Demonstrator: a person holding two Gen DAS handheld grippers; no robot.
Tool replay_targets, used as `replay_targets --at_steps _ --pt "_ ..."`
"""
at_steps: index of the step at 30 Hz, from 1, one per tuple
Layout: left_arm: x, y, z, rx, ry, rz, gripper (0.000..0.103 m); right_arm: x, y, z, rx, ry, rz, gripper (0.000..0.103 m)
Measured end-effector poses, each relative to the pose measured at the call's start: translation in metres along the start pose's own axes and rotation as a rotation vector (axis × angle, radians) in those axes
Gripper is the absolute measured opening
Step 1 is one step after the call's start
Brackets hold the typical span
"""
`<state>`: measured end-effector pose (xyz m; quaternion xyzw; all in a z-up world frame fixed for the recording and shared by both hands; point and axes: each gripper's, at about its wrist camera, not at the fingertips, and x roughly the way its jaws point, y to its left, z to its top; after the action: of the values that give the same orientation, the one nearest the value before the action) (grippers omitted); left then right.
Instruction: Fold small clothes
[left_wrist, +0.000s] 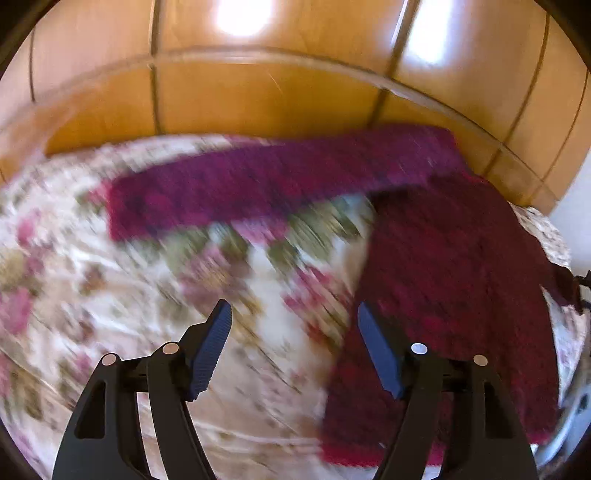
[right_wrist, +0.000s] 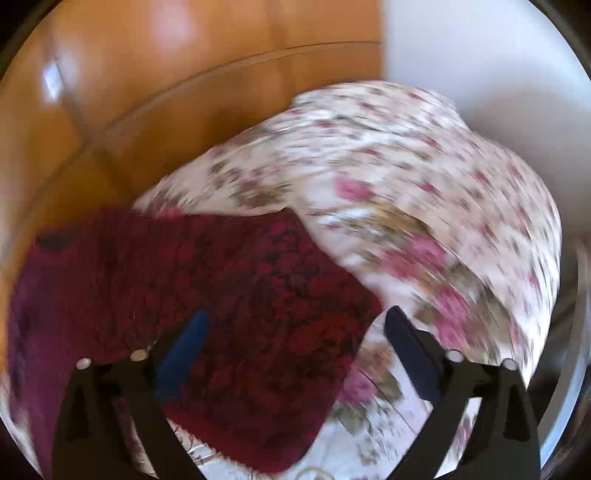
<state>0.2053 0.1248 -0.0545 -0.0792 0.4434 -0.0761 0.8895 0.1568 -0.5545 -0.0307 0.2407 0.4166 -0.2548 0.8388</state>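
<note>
Your left gripper (left_wrist: 293, 314) gapes over the floral bedspread (left_wrist: 110, 295), gripping nothing; your right gripper (right_wrist: 295, 325) spreads wide, empty, above the knitted maroon sweater (right_wrist: 240, 295) lying flat, one sleeve (left_wrist: 258, 184) outstretched toward the glossy wooden headboard (left_wrist: 258, 96).

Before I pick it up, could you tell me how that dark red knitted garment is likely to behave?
The knitted garment will probably be floppy: it lies flat on the floral bedspread, one long part trailing sideways, so it should sag from a single grip. The coarse knit suggests it should not slip from the fingers. It looks soft, not fragile.
</note>
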Motion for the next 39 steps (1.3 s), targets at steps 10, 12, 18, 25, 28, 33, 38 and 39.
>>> replay_targets --at_steps 10,12,18,25,28,33,38,39 --pt "0.031 -0.023 -0.025 -0.055 0.106 -0.143 0.053 -0.058 0.05 -0.134 -0.311 0.147 0.31 0.089" --pt "0.036 -0.027 -0.025 -0.063 0.115 -0.154 0.043 -0.055 0.077 -0.16 -0.355 0.206 0.385 0.079" --pt "0.028 -0.037 -0.032 -0.042 0.077 -0.135 0.019 -0.051 0.147 -0.23 -0.542 0.275 0.436 0.061" --pt "-0.008 -0.044 -0.043 -0.04 0.011 -0.168 0.014 -0.083 0.151 -0.217 -0.642 0.18 0.425 0.018" --pt "-0.03 -0.053 -0.058 -0.019 -0.002 -0.208 0.014 -0.104 0.131 -0.202 -0.656 0.134 0.423 0.017" --pt "-0.06 -0.074 -0.1 0.004 0.027 -0.277 0.014 -0.108 0.09 -0.197 -0.676 0.135 0.365 0.016" --pt "-0.059 -0.089 -0.144 0.002 0.116 -0.267 0.013 -0.076 0.063 -0.225 -0.686 0.213 0.253 0.016" --pt "-0.06 -0.091 -0.148 0.003 0.118 -0.263 0.013 -0.076 0.059 -0.226 -0.692 0.207 0.249 0.016"
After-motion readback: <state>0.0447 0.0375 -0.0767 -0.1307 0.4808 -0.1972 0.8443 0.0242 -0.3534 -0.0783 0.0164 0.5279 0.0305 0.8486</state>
